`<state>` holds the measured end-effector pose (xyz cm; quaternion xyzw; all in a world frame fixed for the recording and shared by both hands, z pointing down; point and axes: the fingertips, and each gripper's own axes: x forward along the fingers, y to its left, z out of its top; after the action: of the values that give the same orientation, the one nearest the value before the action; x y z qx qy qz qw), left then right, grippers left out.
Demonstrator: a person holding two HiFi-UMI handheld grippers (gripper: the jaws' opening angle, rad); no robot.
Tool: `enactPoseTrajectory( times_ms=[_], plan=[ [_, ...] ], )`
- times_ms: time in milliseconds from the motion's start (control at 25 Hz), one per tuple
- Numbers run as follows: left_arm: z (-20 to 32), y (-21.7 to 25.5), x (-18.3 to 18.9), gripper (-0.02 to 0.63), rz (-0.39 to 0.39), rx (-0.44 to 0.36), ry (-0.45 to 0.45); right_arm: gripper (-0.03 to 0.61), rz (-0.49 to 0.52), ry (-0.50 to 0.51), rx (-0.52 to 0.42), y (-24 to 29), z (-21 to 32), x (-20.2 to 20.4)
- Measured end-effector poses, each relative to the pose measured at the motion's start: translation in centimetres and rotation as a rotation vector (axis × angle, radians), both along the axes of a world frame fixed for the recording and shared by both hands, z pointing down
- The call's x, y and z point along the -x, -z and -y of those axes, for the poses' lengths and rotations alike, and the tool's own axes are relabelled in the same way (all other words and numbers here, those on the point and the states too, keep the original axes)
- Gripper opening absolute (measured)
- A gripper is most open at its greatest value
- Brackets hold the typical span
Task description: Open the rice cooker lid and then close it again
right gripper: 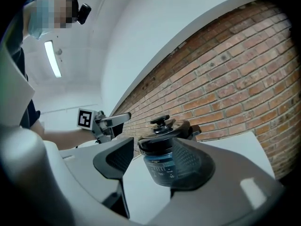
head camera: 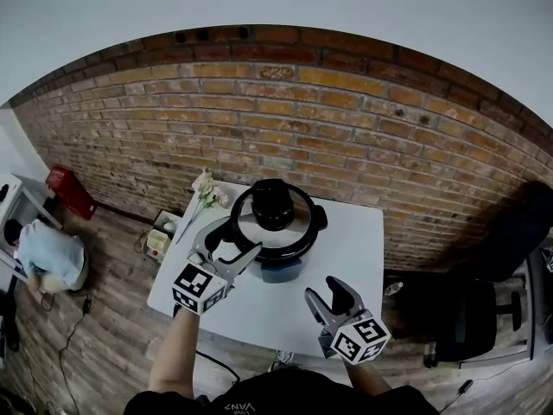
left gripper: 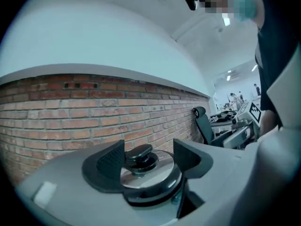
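The rice cooker [head camera: 276, 232] stands at the back middle of the white table [head camera: 350, 249], its glass lid [head camera: 275, 225] down and the black knob [head camera: 273, 204] on top. My left gripper [head camera: 226, 244] hovers open at the cooker's front left, level with the lid and touching nothing. In the left gripper view the knob [left gripper: 140, 155] shows beyond the open left gripper [left gripper: 148, 149]. My right gripper [head camera: 332, 294] is open over the table's front right, apart from the cooker. In the right gripper view the cooker [right gripper: 164, 166] stands beyond the right gripper [right gripper: 155, 146], with the left gripper [right gripper: 112, 121] to its left.
A brick wall [head camera: 285, 111] runs behind the table. Pale flowers [head camera: 207, 188] lie at the table's back left corner. A black office chair [head camera: 484, 314] stands to the right. On the floor at left are a small yellow device [head camera: 158, 242], a red box [head camera: 71, 190] and a crouching person [head camera: 50, 253].
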<state>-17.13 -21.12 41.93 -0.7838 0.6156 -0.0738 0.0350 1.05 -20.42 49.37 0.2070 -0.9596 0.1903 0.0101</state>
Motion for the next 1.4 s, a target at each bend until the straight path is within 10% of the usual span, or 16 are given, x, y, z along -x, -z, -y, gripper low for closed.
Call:
enactPoseTrajectory(
  times_ms=[480,920,1400],
  plan=[
    [-18.8,-1.4,-3.9,0.302,-0.076,-0.057,0.267,0.247,-0.019,0.094,-0.054,0.9,-8.5,-3.5],
    [-28.1,-2.9,-11.0,0.291,-0.077,-0.051,0.333,0.210,-0.092,0.101,-0.098,0.3,-15.0,-8.6],
    [-30.3,-3.2,-14.3,0.012,-0.089,-0.086,0.482,0.020,-0.098,0.190,-0.115,0.9,-14.9,-10.7]
  ],
)
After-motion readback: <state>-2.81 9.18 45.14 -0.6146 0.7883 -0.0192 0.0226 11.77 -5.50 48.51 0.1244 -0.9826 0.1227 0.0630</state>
